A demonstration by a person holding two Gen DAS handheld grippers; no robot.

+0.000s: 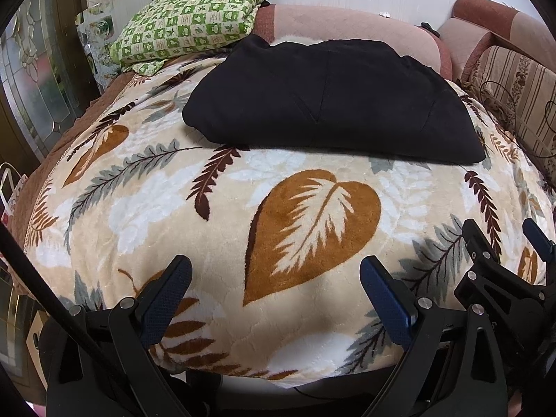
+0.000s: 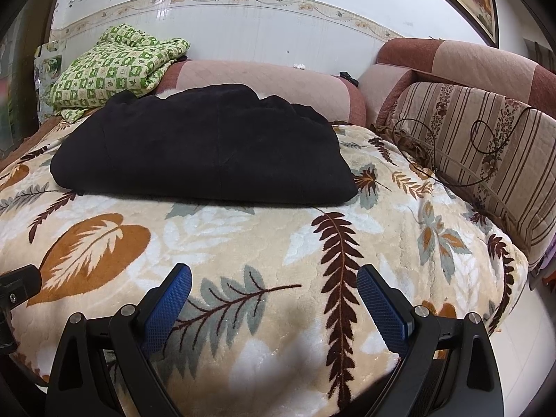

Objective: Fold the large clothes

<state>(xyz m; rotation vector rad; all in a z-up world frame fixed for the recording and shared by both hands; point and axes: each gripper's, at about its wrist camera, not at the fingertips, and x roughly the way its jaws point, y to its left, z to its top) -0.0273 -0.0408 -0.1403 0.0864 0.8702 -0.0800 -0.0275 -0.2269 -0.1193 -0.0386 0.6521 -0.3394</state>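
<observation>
Black garment (image 1: 326, 100), folded flat on leaf-patterned blanket (image 1: 243, 208)

Past the claw's blue pads (image 2: 173, 299) lies a black garment (image 2: 205, 149). The blanket (image 2: 243, 243) underneath is cream (brown and grey leaves). The cloth (image 2: 114, 69) far left is green-checked.

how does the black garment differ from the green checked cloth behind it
The black garment is plain and dark; the green checked cloth is light and patterned. The black one lies folded flat on the leaf-print blanket; the green one sits bunched at the far left corner. The black one looks larger. Neither gripper touches either.
</observation>
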